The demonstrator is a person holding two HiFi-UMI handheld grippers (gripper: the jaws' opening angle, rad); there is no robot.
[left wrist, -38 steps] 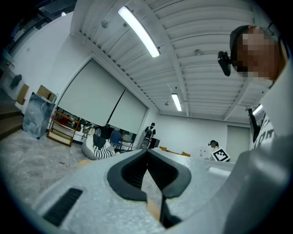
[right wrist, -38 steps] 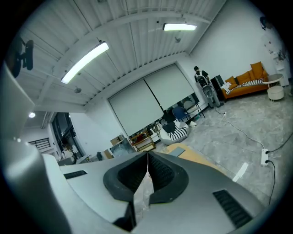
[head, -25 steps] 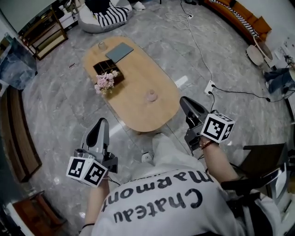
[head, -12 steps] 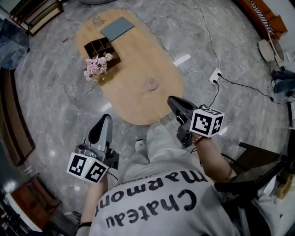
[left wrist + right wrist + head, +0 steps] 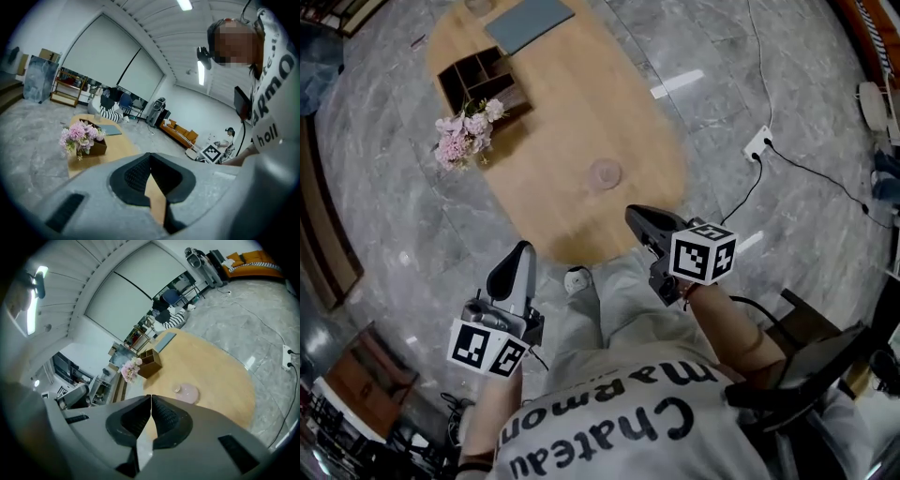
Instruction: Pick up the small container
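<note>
Right gripper view shows a round pink container [image 5: 187, 393].

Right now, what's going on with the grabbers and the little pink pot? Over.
Left gripper shut, empty. Right gripper shut, empty. Pink container on the table, untouched. Flowers well beyond it, nothing in the way.

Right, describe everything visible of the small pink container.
The small container is low, round and pale pink, with a small knob near one edge. It looks smooth, perhaps glass or ceramic. It sits flat on the oval wooden table, toward its near end, apart from everything else; only the tabletop touches it.
</note>
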